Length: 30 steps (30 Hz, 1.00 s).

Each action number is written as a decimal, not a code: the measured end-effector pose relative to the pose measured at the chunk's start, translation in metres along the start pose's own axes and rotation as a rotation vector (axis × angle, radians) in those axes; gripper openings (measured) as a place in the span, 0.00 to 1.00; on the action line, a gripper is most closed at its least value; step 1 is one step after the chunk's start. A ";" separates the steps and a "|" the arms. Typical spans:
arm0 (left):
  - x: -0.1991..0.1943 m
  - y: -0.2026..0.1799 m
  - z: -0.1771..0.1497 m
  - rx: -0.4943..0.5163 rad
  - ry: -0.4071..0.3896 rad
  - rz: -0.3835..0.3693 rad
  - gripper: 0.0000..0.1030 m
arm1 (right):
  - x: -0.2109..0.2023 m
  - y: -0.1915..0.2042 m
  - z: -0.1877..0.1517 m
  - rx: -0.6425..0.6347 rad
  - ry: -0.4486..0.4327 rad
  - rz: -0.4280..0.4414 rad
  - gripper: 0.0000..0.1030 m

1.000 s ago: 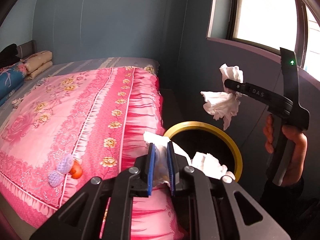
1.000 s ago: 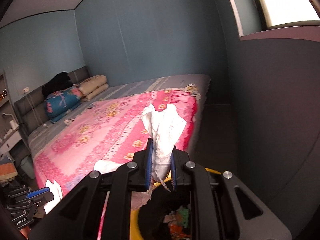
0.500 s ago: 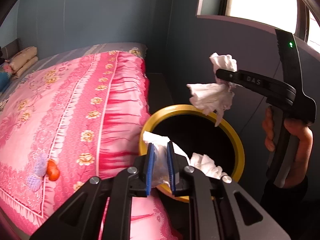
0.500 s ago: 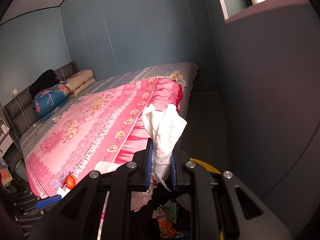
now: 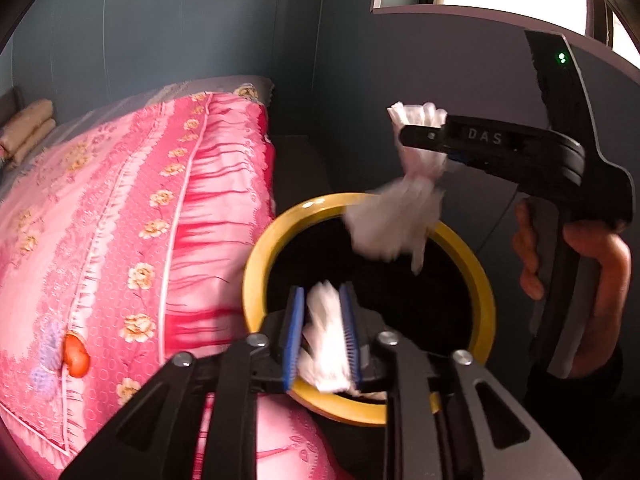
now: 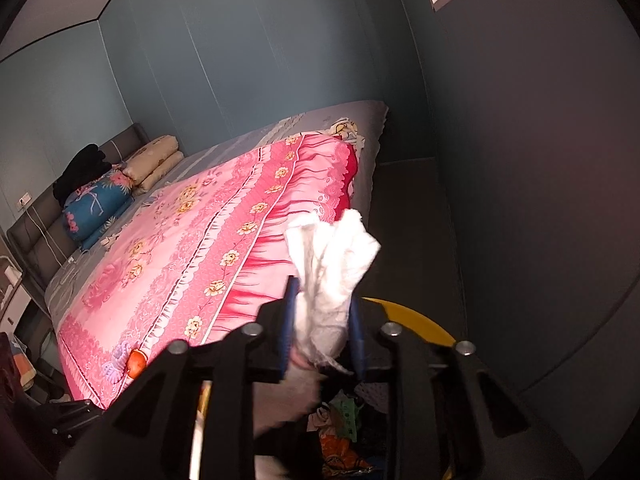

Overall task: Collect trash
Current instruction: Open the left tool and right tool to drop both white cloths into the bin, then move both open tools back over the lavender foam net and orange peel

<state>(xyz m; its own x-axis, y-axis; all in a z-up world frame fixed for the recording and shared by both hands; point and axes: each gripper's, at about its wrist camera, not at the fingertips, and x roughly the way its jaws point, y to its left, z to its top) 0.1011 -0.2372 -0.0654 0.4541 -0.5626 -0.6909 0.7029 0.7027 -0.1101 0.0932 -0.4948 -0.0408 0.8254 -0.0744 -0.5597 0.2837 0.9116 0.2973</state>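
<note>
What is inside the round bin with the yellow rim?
In the right wrist view the yellow-rimmed round bin holds colourful wrappers, green and orange. The gripper frame covers the rest; the left wrist view shows only darkness inside.

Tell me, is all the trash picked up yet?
Nearly. Some trash already lies in the yellow-rimmed bin. Both grippers hang over it, jaws opening: the left gripper around one white tissue, the right gripper around another tissue. Left: both tissues dropping in.

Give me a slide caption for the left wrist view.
Both tools, left and right, opening over the yellow-rimmed bin, white tissues between their pads beside a pink bed.
</note>
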 end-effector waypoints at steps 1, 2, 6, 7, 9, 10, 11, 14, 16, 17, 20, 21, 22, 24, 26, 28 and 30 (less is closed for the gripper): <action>-0.001 0.001 -0.001 -0.007 -0.002 0.000 0.31 | 0.000 0.000 0.000 0.002 -0.001 -0.001 0.30; -0.001 0.001 -0.001 -0.007 -0.003 -0.002 0.34 | -0.001 -0.001 -0.002 0.005 -0.002 -0.002 0.30; -0.005 0.003 -0.002 -0.022 -0.007 -0.005 0.47 | -0.004 -0.003 -0.002 0.027 -0.017 -0.004 0.39; -0.006 0.005 -0.002 -0.027 -0.007 -0.006 0.48 | -0.005 -0.003 -0.002 0.029 -0.022 -0.003 0.40; -0.010 0.009 -0.003 -0.033 -0.012 0.008 0.56 | -0.007 -0.004 -0.001 0.033 -0.032 0.003 0.43; -0.013 0.012 -0.003 -0.040 -0.021 0.016 0.60 | -0.010 -0.003 -0.001 0.030 -0.043 0.016 0.45; -0.015 0.016 -0.004 -0.046 -0.026 0.022 0.61 | -0.011 -0.004 -0.001 0.029 -0.046 0.020 0.48; -0.022 0.033 -0.006 -0.075 -0.036 0.057 0.67 | -0.014 0.002 0.001 0.015 -0.067 0.057 0.53; -0.027 0.046 -0.008 -0.097 -0.043 0.083 0.69 | -0.015 0.009 0.002 0.001 -0.077 0.106 0.58; -0.030 0.055 -0.010 -0.113 -0.044 0.102 0.69 | -0.015 0.012 0.002 -0.005 -0.077 0.121 0.60; -0.039 0.077 -0.015 -0.157 -0.048 0.130 0.69 | -0.014 0.031 0.002 -0.043 -0.062 0.197 0.60; -0.042 0.083 -0.016 -0.167 -0.050 0.140 0.69 | -0.014 0.034 0.003 -0.050 -0.058 0.204 0.60; -0.047 0.090 -0.018 -0.178 -0.055 0.151 0.69 | -0.011 0.044 0.005 -0.067 -0.048 0.221 0.60; -0.054 0.103 -0.021 -0.198 -0.063 0.172 0.69 | -0.009 0.059 0.005 -0.091 -0.036 0.246 0.61; -0.063 0.117 -0.026 -0.215 -0.071 0.200 0.69 | -0.007 0.076 0.005 -0.118 -0.020 0.275 0.61; -0.070 0.129 -0.031 -0.228 -0.077 0.228 0.69 | -0.004 0.097 0.004 -0.153 0.000 0.302 0.61; -0.077 0.144 -0.037 -0.244 -0.078 0.253 0.69 | 0.002 0.119 0.002 -0.184 0.026 0.331 0.61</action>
<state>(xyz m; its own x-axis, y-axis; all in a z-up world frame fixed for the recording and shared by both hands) 0.1472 -0.0768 -0.0546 0.6441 -0.3822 -0.6626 0.4159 0.9020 -0.1160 0.1292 -0.3874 -0.0047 0.8443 0.2446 -0.4768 -0.0904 0.9420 0.3232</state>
